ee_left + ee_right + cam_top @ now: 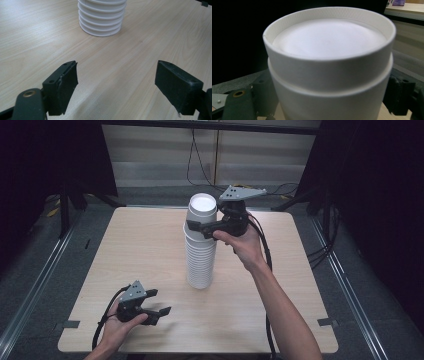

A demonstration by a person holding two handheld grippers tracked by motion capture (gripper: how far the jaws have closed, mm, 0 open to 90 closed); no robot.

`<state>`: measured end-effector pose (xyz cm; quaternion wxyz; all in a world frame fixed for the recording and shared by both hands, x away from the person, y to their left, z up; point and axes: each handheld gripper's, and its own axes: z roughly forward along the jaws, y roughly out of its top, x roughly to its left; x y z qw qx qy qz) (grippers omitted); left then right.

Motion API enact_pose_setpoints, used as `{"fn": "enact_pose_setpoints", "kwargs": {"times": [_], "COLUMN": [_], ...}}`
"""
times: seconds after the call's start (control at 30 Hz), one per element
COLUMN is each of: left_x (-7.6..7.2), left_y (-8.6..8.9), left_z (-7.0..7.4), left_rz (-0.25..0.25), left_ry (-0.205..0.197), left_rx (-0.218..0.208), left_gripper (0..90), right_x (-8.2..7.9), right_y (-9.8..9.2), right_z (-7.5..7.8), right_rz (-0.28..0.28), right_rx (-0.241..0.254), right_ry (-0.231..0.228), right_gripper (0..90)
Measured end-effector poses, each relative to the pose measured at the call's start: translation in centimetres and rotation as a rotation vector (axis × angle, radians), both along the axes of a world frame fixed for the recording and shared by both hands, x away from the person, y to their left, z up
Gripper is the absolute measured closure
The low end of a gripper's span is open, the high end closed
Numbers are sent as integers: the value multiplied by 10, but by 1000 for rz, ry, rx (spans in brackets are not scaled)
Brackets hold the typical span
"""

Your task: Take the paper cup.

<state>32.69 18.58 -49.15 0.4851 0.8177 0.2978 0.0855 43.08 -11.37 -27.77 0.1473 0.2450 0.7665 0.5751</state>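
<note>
A tall stack of white paper cups (200, 262) stands upside down in the middle of the wooden table (290, 270). My right gripper (203, 224) is up at the top of the stack, its jaws closed on either side of the top cup (202, 209). In the right gripper view that cup (329, 62) sits between the black fingers (263, 96), bottom up, nested over the cup below. My left gripper (160, 301) rests low near the table's front left, open and holding nothing. The left gripper view has the stack's base (101, 20) ahead of its jaws (116, 85).
Bare wood surrounds the stack. Cables (197, 160) hang at the wall behind the table, and more cables (325, 245) trail on the dark floor to the right. Metal rails (35, 285) run along the floor on both sides.
</note>
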Motion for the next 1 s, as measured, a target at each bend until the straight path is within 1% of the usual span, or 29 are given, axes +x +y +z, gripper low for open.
{"fn": "enact_pose_setpoints", "kwargs": {"times": [0.03, 0.07, 0.23, 0.27, 0.37, 0.5, 0.53, 0.6, 0.67, 0.7, 0.77, 0.8, 1.0], "left_x": [0, 0, 0, 0, 0, 0, 0, 0, 0, 0, 0, 0, 1], "left_y": [0, 0, 0, 0, 0, 0, 0, 0, 0, 0, 0, 0, 0], "left_z": [0, 0, 0, 0, 0, 0, 0, 0, 0, 0, 0, 0, 0], "left_rz": [-1, 0, 1, 0, -1, -1, 0, 2, 0, 2, 2, 2, 1], "left_ry": [-1, 0, 0, 0, -2, 0, -1, 1, 0, 0, 0, 0, -1], "left_rx": [2, -1, 1, 1, 2, 3, 3, 1, 2, 1, 1, 1, 5], "left_gripper": [182, 182, 182, 182, 182, 182, 182, 182, 182, 182, 182, 182, 182], "right_x": [0, -1, -1, -2, -2, -2, -2, -2, -2, -3, -3, -4, -4], "right_y": [0, -1, -2, -3, -4, -7, -8, -8, -9, -9, -9, -10, -12], "right_z": [0, 2, 5, 6, 7, 8, 9, 10, 10, 11, 11, 12, 17], "right_rz": [0, -2, -6, -7, -7, -12, -14, -9, -13, -12, -14, -17, -31], "right_rx": [3, 16, 32, 45, 58, 97, 102, 117, 118, 135, 135, 138, 152], "right_ry": [-1, -2, -12, -19, -22, -30, -39, -41, -45, -46, -47, -55, -55], "right_gripper": [170, 170, 170, 171, 171, 172, 172, 172, 172, 172, 172, 172, 172]}}
